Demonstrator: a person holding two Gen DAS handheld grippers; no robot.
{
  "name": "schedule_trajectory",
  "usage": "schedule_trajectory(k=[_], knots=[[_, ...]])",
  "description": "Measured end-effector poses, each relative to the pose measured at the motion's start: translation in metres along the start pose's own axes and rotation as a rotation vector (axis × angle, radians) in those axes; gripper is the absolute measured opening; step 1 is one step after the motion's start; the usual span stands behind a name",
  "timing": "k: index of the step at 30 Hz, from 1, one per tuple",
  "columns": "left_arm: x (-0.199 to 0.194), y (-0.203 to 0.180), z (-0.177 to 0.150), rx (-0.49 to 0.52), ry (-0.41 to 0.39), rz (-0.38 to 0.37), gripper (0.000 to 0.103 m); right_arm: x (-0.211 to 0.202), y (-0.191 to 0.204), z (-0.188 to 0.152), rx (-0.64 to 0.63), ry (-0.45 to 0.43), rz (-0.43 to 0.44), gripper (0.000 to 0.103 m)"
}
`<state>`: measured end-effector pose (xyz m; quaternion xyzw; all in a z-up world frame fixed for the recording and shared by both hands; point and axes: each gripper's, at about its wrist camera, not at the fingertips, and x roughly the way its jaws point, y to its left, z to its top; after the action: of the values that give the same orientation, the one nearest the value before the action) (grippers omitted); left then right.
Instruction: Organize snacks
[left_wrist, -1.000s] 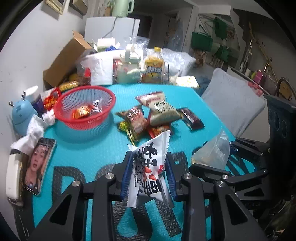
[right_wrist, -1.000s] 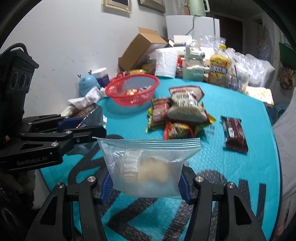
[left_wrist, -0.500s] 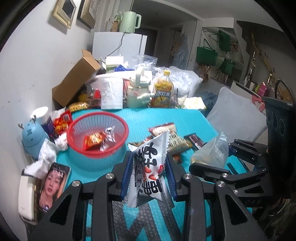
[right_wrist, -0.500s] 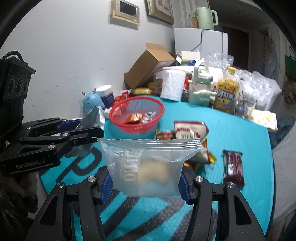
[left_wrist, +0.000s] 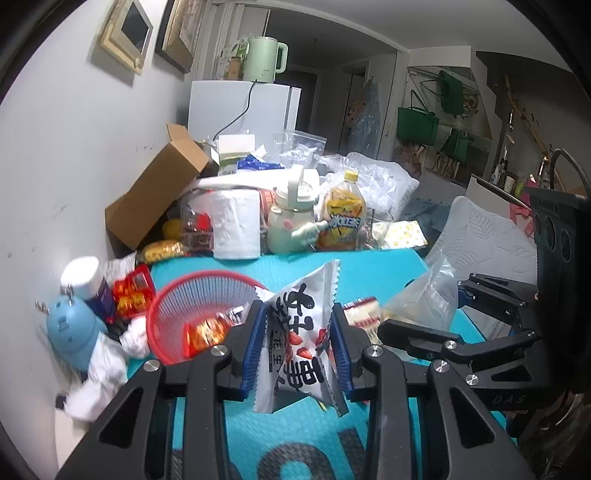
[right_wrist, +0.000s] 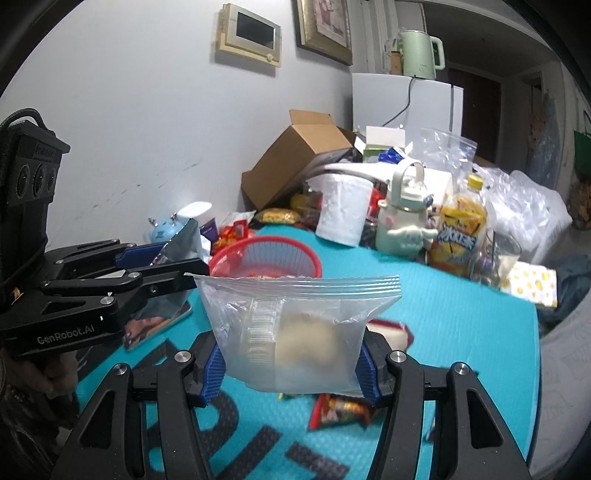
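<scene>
Basket (left_wrist: 207, 295) on the table (left_wrist: 376, 266) left of the held packet (left_wrist: 301, 332), wrapped snacks (left_wrist: 205, 330) inside it, bottle (left_wrist: 341, 218) and box (left_wrist: 155, 192) behind, possibly touching the wall.

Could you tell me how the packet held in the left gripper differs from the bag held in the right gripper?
The white snack packet is opaque, with large black characters and red pictures; the clear zip bag shows a pale lump of food inside. The packet has crimped, serrated edges; the bag has a ridged press seal along its top. The packet looks narrower between the left gripper fingers than the bag does in the right gripper. Both are held upright above the teal table.
</scene>
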<state>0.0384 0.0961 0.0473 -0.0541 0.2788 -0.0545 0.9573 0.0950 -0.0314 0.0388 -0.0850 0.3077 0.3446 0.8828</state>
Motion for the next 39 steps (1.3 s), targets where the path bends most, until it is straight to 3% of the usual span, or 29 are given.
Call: schedule_trajectory(k=[12,25,39], knots=[[0.039,0.027,0.046,0.032,-0.069,0.055,0.033,0.044,-0.009,0.051,-0.037,-0.023,-0.004,0.058],[0.09,0.075,0.061,0.012,-0.05,0.131,0.033,0.117,-0.015,0.075,-0.054,0.017,-0.001,0.058],[0.137,0.099,0.048,0.006,0.078,0.175,0.034,0.175,-0.008,0.072,-0.072,0.074,-0.004,0.058]])
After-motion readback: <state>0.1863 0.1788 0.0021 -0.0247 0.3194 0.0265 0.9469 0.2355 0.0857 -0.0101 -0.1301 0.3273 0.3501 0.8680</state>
